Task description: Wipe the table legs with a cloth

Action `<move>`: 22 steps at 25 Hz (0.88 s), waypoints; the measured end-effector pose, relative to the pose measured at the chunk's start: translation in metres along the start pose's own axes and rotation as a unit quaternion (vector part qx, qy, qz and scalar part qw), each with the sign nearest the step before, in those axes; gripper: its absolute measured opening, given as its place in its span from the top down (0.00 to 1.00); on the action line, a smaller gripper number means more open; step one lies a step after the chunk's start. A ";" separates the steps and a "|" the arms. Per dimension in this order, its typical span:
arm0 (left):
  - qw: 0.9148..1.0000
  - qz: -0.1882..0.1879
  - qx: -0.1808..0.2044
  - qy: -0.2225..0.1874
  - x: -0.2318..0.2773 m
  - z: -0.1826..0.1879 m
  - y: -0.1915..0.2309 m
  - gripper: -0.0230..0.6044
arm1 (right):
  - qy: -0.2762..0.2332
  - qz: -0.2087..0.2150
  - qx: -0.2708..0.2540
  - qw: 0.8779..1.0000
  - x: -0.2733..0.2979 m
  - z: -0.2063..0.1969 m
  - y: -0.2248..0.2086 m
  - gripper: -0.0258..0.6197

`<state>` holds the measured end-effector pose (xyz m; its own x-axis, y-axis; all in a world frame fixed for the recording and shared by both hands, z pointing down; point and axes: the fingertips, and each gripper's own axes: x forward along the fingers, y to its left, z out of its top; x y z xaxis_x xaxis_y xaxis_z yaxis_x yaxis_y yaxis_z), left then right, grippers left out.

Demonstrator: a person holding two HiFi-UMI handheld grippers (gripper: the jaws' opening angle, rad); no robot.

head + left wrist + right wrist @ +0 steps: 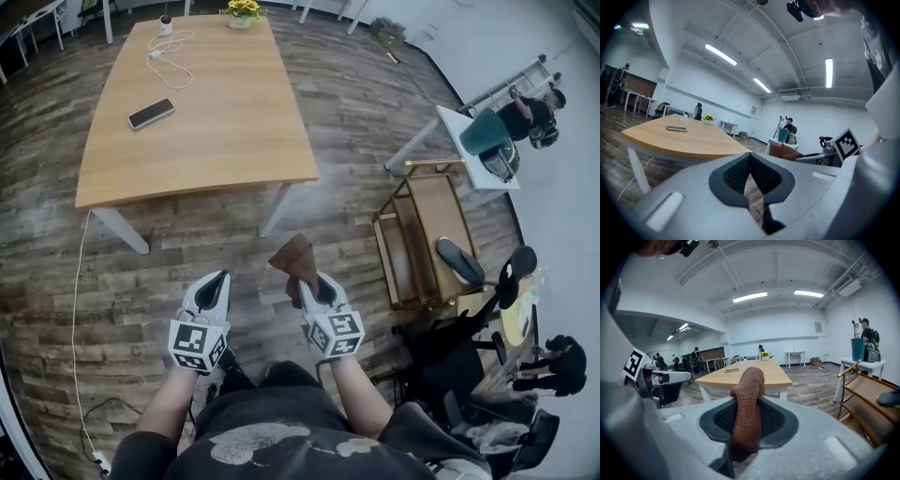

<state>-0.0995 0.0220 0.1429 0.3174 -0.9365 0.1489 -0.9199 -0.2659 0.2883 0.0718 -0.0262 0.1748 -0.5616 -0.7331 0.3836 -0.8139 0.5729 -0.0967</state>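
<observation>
Cloth [293, 258] | pinched in right gripper [315, 285] | left gripper [217, 280] jaws together, empty

The counter [216, 122] fills the upper left of the frame, with a phone [151, 113] on its left part and a flower pot [243, 11] at its far edge. A trolley [427, 234] stands at the right. At lower centre, the left tool [221, 277] and right tool [317, 281] sit side by side, with a cloth [293, 258] in the right one's jaws.

Brown cloth [295, 262] clamped upright, near white table legs [274, 208].

cloth [747, 394] base hidden in right gripper [315, 280]
</observation>
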 end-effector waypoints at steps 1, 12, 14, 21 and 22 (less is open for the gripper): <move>1.000 -0.001 0.002 0.002 -0.003 -0.002 -0.005 0.93 | 0.000 0.001 0.003 1.000 -0.005 -0.001 0.000 0.83; 1.000 0.018 0.007 0.004 -0.034 -0.026 -0.073 0.93 | -0.019 0.046 -0.026 0.998 -0.060 -0.012 0.003 0.83; 1.000 0.023 0.010 0.000 -0.042 -0.028 -0.091 0.93 | -0.020 0.047 -0.026 0.998 -0.079 -0.021 -0.001 0.83; 0.999 0.026 0.028 -0.003 -0.079 -0.043 -0.160 0.93 | -0.023 0.048 0.007 0.999 -0.148 -0.045 -0.016 0.83; 0.999 0.024 0.030 -0.002 -0.085 -0.047 -0.173 0.93 | -0.023 0.053 0.002 0.998 -0.159 -0.048 -0.016 0.83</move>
<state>0.0431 0.1582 0.1247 0.2717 -0.9495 0.1568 -0.9463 -0.2340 0.2231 0.1814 0.0990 0.1589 -0.6515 -0.6843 0.3275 -0.7495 0.6473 -0.1385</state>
